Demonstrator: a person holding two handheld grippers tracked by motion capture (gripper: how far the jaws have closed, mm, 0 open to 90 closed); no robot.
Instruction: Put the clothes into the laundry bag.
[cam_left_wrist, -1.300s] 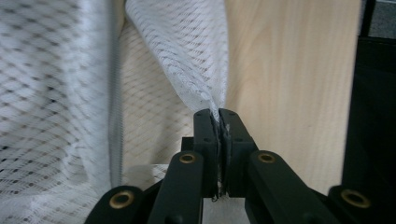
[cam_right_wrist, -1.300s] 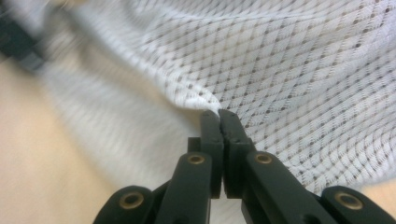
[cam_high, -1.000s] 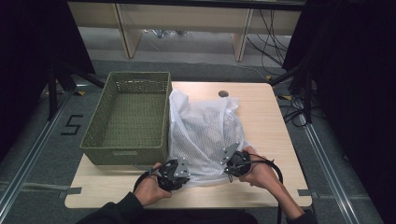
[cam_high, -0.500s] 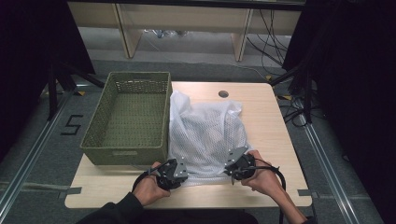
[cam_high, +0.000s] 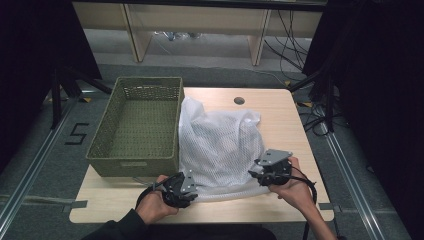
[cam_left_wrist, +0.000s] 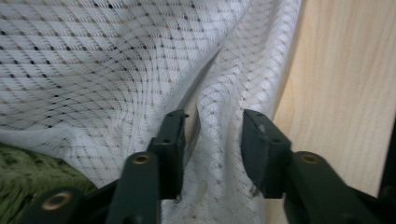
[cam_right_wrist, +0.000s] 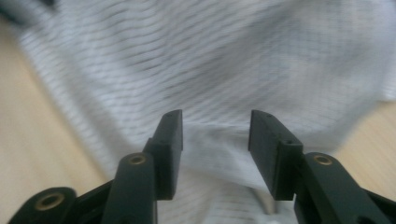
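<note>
Pale wood table (cam_high: 295, 120), crumpled white mesh bag (cam_high: 220, 145), woven green basket (cam_high: 137, 125)

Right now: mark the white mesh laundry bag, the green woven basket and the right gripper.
white mesh laundry bag (cam_high: 220, 145), high view, middle of the netting.
green woven basket (cam_high: 134, 165), high view, near wall.
right gripper (cam_right_wrist: 215, 140), right gripper view, between the open jaw tips.
</note>
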